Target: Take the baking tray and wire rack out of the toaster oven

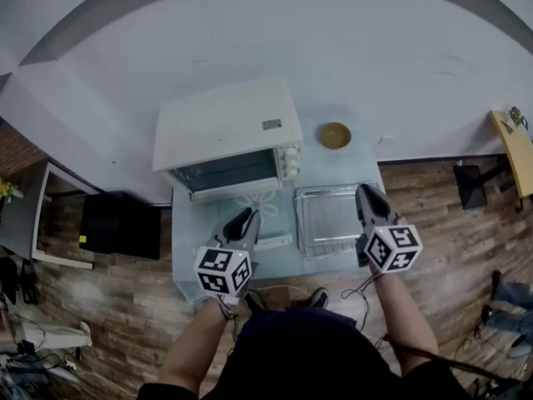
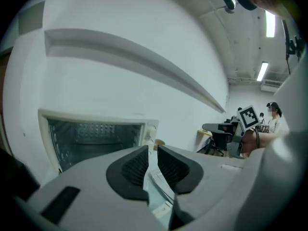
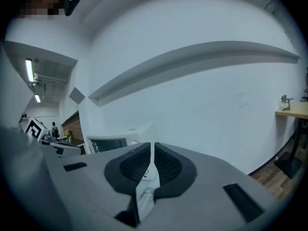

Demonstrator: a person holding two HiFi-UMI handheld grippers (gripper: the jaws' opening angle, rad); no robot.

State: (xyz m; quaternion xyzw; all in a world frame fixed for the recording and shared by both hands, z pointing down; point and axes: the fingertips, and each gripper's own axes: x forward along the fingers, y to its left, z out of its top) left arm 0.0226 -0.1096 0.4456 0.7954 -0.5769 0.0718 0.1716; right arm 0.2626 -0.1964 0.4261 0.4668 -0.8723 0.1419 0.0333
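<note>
A white boxy toaster oven (image 1: 226,127) sits at the back of a pale blue table (image 1: 190,242), against a white wall. Its front faces the person and its door appears to hang open. In the left gripper view the dark cavity looks bare, with no shelf or pan inside as far as can be seen.

Just in front of the oven, the left gripper (image 1: 248,215) is held level above the table. Its black ribbed jaws are drawn close with only a narrow slit between them, and nothing is in that slit. It points at the oven mouth but touches nothing.

To the right of the oven, a silvery rectangular metal baking tray (image 1: 327,221) lies flat on the table. Thin wire lines run across it, so the wire rack probably rests on it, though I cannot tell for certain. It has likely been set there to leave the oven front free.

A small round tan dish (image 1: 336,135) sits behind the tray, near the wall.

The right gripper (image 1: 366,192) hovers above the tray's right edge. Its jaws are pressed almost together and are empty. With both tools unloaded and clear, the removal looks finished.
</note>
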